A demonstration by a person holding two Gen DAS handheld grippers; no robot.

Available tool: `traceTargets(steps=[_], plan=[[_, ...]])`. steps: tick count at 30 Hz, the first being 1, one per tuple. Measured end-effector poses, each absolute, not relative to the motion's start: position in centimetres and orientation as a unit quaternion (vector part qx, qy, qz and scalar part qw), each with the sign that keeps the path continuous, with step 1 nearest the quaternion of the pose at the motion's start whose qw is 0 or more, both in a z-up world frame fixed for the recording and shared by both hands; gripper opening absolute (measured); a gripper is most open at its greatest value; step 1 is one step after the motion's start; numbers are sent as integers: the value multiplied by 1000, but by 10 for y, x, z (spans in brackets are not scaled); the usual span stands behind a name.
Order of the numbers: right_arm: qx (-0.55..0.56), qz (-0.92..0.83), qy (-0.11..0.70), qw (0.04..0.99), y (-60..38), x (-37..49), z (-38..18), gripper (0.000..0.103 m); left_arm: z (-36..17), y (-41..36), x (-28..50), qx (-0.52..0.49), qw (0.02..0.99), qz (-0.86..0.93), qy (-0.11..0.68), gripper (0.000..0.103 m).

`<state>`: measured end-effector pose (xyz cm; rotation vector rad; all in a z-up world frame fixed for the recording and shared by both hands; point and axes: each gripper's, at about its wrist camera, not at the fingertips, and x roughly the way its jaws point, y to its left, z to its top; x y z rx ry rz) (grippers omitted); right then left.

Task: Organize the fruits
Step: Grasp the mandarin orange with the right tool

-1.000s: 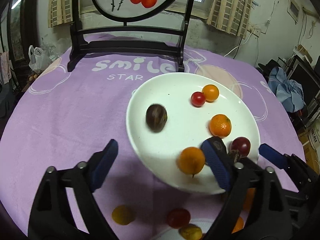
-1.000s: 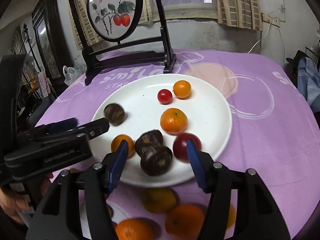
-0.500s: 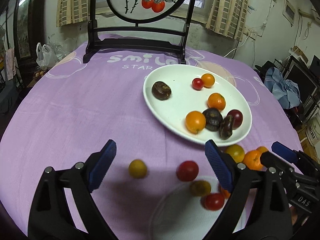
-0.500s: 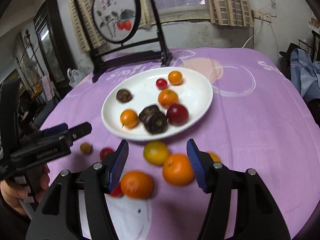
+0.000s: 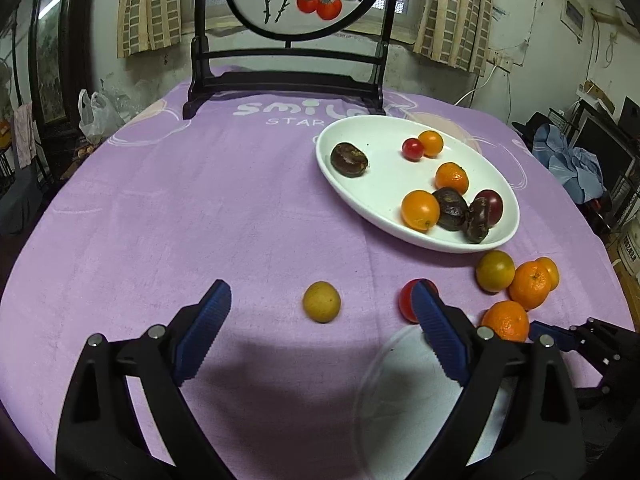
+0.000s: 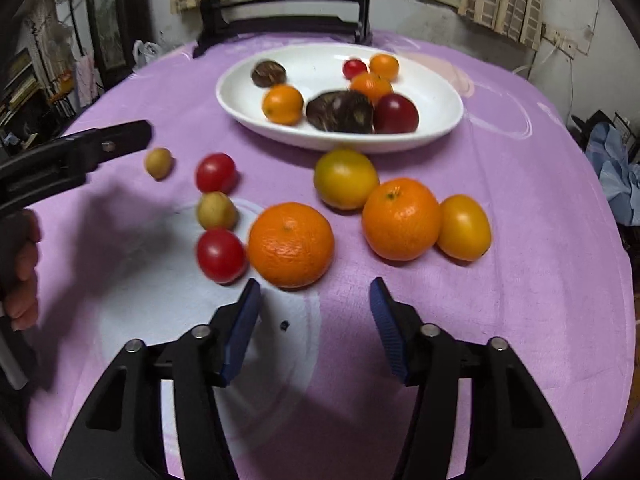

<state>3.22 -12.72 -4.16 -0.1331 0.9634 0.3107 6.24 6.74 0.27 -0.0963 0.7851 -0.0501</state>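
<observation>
A white plate [image 5: 348, 196] holds dark brown fruits, oranges and red tomatoes. My left gripper [image 5: 319, 288] is open low over the purple cloth, with a small yellow fruit [image 5: 322, 302] lying between its fingers, untouched. A red tomato [image 5: 406, 300] peeks from behind its right finger. My right gripper [image 6: 315, 284] is open with nothing between its closing jaws. A mandarin [image 6: 291, 244] sits just ahead of its left finger. Past the mandarin lie a green-yellow fruit [image 6: 346, 178], a second mandarin [image 6: 400, 218] and a yellow tomato [image 6: 464, 228].
A clear flat disc [image 6: 160, 312] lies near the front edge, with a red tomato [image 6: 220, 254] and a pale yellow fruit [image 6: 216, 210] on it. A dark wooden screen stand [image 5: 284, 80] is at the far side. A hand [image 6: 22, 280] holds the left gripper.
Both grippers have pulled back from the white plate to the loose fruit nearer the front. The dark fruit between the right fingers now lies in the plate. The right jaws stand narrower.
</observation>
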Motion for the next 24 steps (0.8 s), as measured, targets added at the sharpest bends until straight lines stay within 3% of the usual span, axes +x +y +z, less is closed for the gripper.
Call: traceTargets(steps=[8,11,24], plan=[[-34,157,450,879,-114,51,-40,51,-3,72,66,-58,916,-27,397,93],[-11,163,446,880,-119,53,-40,44,-7,70,68,-53,912,-29,405,93],[23,188,410,892,-143,23,-13,44,-22,64,71,-27,901,-23,433,93]])
